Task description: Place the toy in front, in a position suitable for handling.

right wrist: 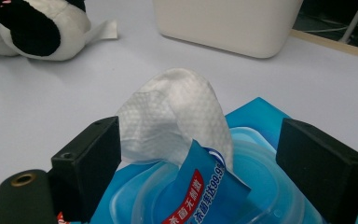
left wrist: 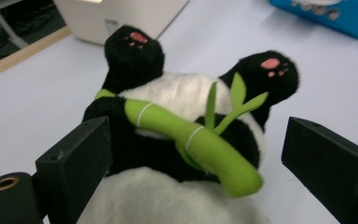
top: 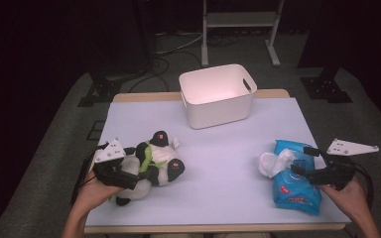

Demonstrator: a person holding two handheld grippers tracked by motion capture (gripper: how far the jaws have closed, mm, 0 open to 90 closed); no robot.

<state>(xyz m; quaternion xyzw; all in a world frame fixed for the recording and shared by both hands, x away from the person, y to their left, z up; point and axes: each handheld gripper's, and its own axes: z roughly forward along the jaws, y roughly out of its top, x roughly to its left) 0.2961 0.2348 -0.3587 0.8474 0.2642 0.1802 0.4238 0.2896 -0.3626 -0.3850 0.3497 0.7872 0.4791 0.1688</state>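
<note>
A black-and-white panda plush [top: 156, 161] lies on its back at the table's left, hugging a green bamboo stalk [left wrist: 200, 144]. My left gripper [top: 129, 176] is at its near side. In the left gripper view the jaws stand wide on either side of the plush [left wrist: 182, 93], with a gap at the right jaw. On the right lies a blue wet-wipe pack [top: 292, 193] with a white wipe [top: 273, 162] sticking out of its lid. My right gripper [top: 301, 159] hovers over the pack, open. In the right gripper view the wipe [right wrist: 177, 102] rises between the wide jaws.
A white plastic bin [top: 218, 94] with handle slots stands at the table's far middle. The pale lavender tabletop [top: 228, 148] is bare between the plush and the pack. Beyond the table are dark floor, cables and a stand's legs.
</note>
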